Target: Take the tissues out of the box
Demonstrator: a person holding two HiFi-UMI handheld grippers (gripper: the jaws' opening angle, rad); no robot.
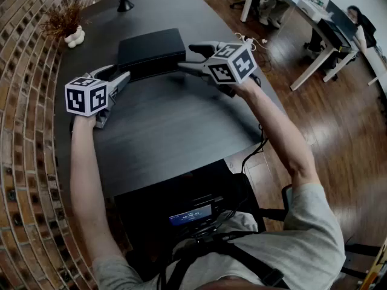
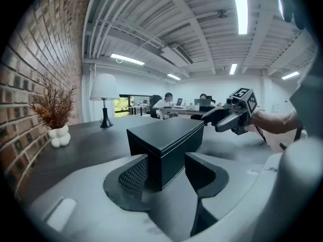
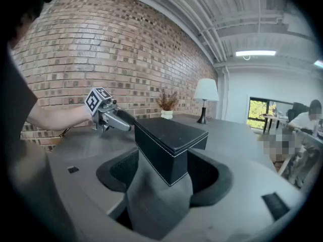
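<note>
A black tissue box (image 1: 151, 48) with its lid on stands on the dark table (image 1: 163, 132); no tissue shows. My left gripper (image 1: 121, 74) is at the box's near left corner. In the left gripper view the box (image 2: 166, 135) corner sits between the jaws of the left gripper (image 2: 166, 168), with a gap beside the right pad. My right gripper (image 1: 186, 57) straddles the near right corner with its jaws spread wide. The right gripper view shows that corner of the box (image 3: 169, 135) between the jaws of the right gripper (image 3: 166, 173).
A lamp (image 1: 124, 2) and a white vase of dried stems (image 1: 72, 32) stand at the table's far end. A brick wall (image 1: 24, 101) runs along the left. A cable (image 1: 251, 41) lies at the table's right edge. Desks with a seated person (image 1: 357, 20) are far right.
</note>
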